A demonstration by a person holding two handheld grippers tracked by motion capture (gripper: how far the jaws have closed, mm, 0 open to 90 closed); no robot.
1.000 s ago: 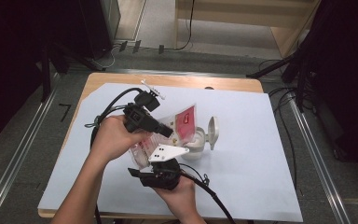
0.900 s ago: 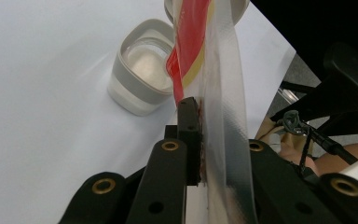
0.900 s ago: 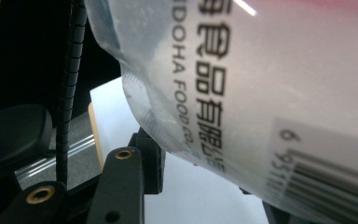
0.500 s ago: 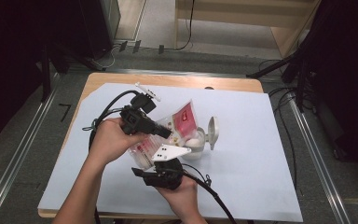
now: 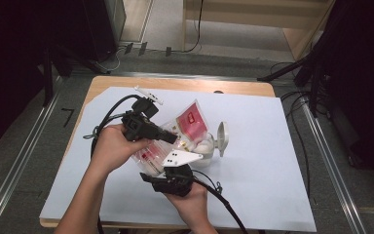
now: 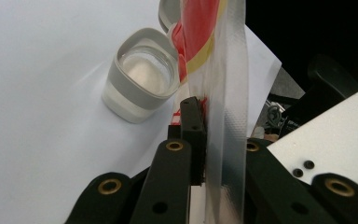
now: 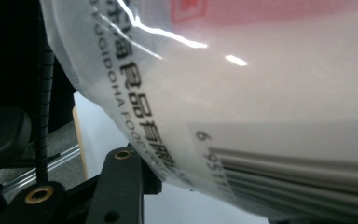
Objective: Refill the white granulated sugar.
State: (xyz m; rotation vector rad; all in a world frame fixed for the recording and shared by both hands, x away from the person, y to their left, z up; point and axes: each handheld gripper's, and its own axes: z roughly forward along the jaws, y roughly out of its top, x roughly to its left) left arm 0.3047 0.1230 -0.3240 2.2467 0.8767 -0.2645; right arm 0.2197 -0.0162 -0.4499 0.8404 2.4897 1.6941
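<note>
**Food pouch held over the open jar**

Nearest the person, the right gripper (image 5: 171, 163) grips the clear red-printed food pouch (image 5: 175, 134) at its lower end; the left gripper (image 5: 168, 138) is clamped narrow on the pouch's edge (image 6: 223, 116). Beyond them stands the glass jar (image 6: 142, 74), its lid (image 5: 221, 139) hinged open. Emptying the pouch seems under way; next, tilt it over the mouth. The white table sheet (image 5: 272, 170) leaves room to the right.
</note>
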